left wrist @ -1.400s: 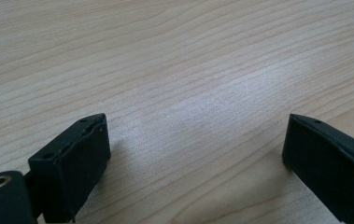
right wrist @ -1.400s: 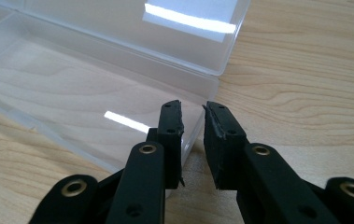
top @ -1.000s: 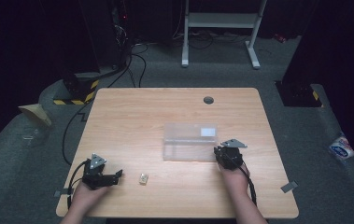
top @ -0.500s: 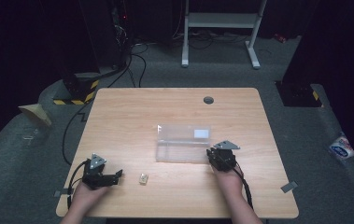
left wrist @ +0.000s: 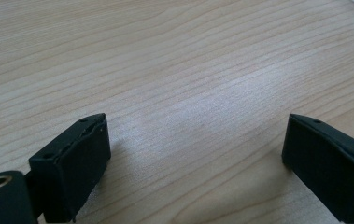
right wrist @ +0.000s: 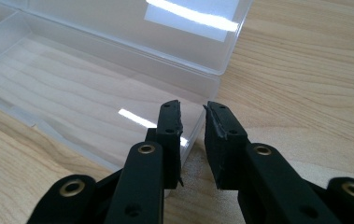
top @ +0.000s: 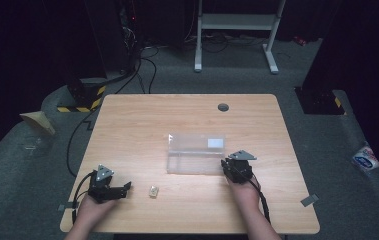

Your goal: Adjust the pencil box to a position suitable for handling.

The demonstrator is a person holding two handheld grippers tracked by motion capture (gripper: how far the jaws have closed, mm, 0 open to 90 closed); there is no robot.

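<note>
Wooden table [top: 142, 125] is sitting in a dark room. Clear plastic box [top: 196, 154] is lying open near the table's middle. Right gripper [right wrist: 193, 114] is pinching the box's near end wall, jaws narrow, one inside and one outside. Left gripper [top: 108, 186] is resting on bare wood well apart from the box, jaws gaping wide with nothing between. Small pale object [top: 153, 191] is lying just beside it.

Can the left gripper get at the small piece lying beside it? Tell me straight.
Probably yes: the left gripper stands open, and bare table lies between it and the small piece.
</note>
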